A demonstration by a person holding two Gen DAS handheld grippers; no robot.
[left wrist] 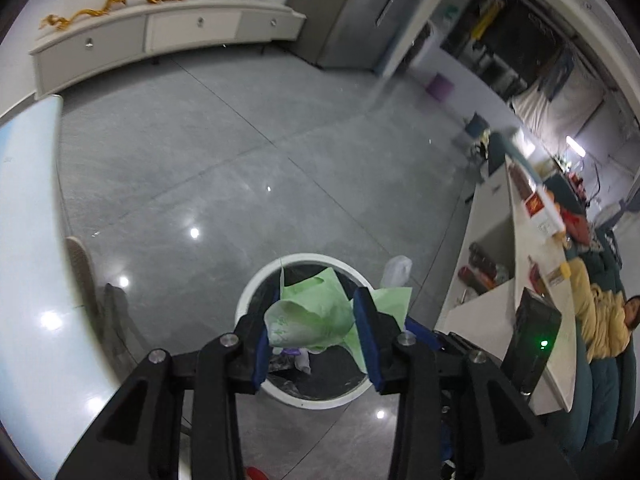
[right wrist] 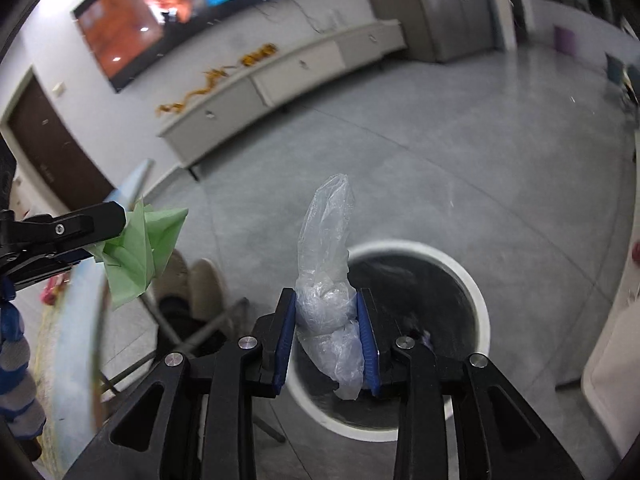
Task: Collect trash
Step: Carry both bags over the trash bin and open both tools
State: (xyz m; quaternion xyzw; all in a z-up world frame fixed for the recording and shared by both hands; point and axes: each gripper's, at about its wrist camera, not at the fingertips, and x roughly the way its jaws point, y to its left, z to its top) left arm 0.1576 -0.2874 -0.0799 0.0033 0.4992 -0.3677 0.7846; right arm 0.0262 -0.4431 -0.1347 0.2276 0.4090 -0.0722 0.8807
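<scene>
My left gripper (left wrist: pixel 316 320) is shut on a crumpled green plastic bag (left wrist: pixel 312 312) and holds it right above a round white-rimmed trash bin (left wrist: pixel 256 284) lined in black, with some trash inside. My right gripper (right wrist: pixel 326 320) is shut on a clear crumpled plastic bag (right wrist: pixel 326 264) that sticks up between the pads, just left of and above the same bin (right wrist: pixel 478 296). The left gripper with the green bag (right wrist: pixel 140 252) shows at the left of the right wrist view. The clear bag (left wrist: pixel 396 270) shows beyond the bin in the left wrist view.
A round pale table edge (left wrist: pixel 24 240) lies to the left, with a chair (right wrist: pixel 204 288) beside it. A white counter (left wrist: pixel 532 280) with boxes stands at the right. A low white cabinet (left wrist: pixel 160 32) and a wall TV (right wrist: pixel 180 4) are far across the grey floor.
</scene>
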